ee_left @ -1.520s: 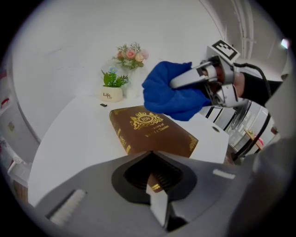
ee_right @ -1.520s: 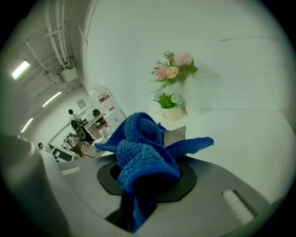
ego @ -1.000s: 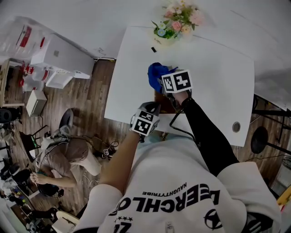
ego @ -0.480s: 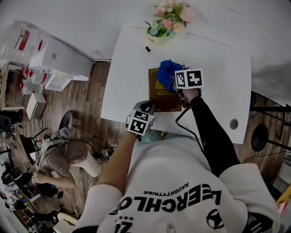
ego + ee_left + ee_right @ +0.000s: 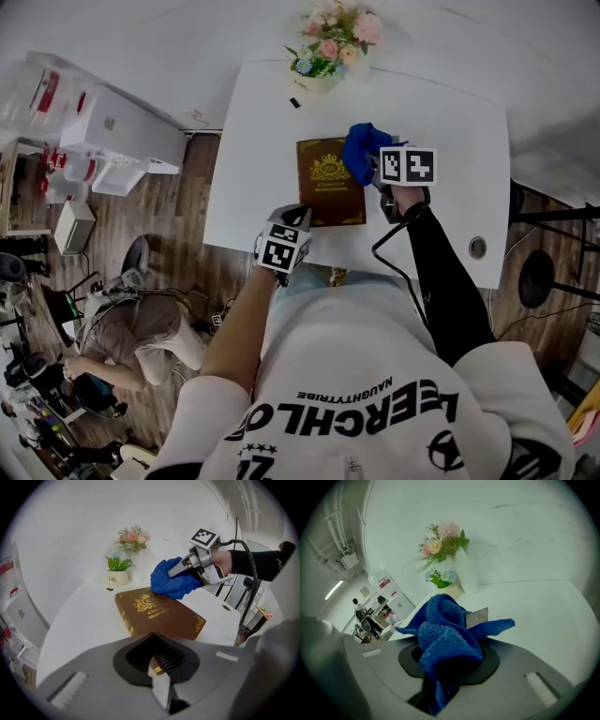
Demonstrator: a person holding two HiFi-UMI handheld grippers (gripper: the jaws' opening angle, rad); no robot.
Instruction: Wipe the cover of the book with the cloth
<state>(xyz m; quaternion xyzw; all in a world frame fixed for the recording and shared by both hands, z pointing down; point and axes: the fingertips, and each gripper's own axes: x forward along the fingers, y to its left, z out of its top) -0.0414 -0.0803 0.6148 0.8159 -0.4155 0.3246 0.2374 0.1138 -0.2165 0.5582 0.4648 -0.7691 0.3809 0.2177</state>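
**Table** (image 5: pixel 450 141): white, set against a white wall, with wood floor (image 5: pixel 187 216) to your left. There is a round grommet (image 5: pixel 477 247) near its front right corner.

**Book** (image 5: pixel 330 182): brown, closed and lying flat on the table in front of you. It has a gold crest, gold lettering and gold corner ornaments on the cover. The spine faces your left and the cover faces up.

**Cloth** (image 5: pixel 362 150): blue terry, bunched into a loose wad. It sits at the far right corner of the book, part of it over the cover and part past the right edge over the table. From the left tool's view it appears to rest on the cover.

**Right tool** (image 5: pixel 457 630): your jaws are clamped on the cloth. Folds spill out above and to both sides of them, and one pale finger (image 5: pixel 478 617) shows through the folds. The marker cube sits above the table just right of the book. A black cable (image 5: pixel 394 253) runs back from it along your dark sleeve.

**Left tool** (image 5: pixel 156 670): your jaws are closed together with nothing between them. The tips are at the near left corner of the book. Whether they touch it cannot be told.

**Flowers** (image 5: pixel 323 56): pink and cream blooms with greenery in a small white pot, at the table's far edge, well apart from the book.

**Small black item** (image 5: pixel 294 102): lies on the table just in front of the pot. It is too small to identify.

**Surroundings**: a white cabinet (image 5: pixel 122 127) stands on the floor to your left. A person (image 5: pixel 131 328) sits low on the floor beside cables and gear.
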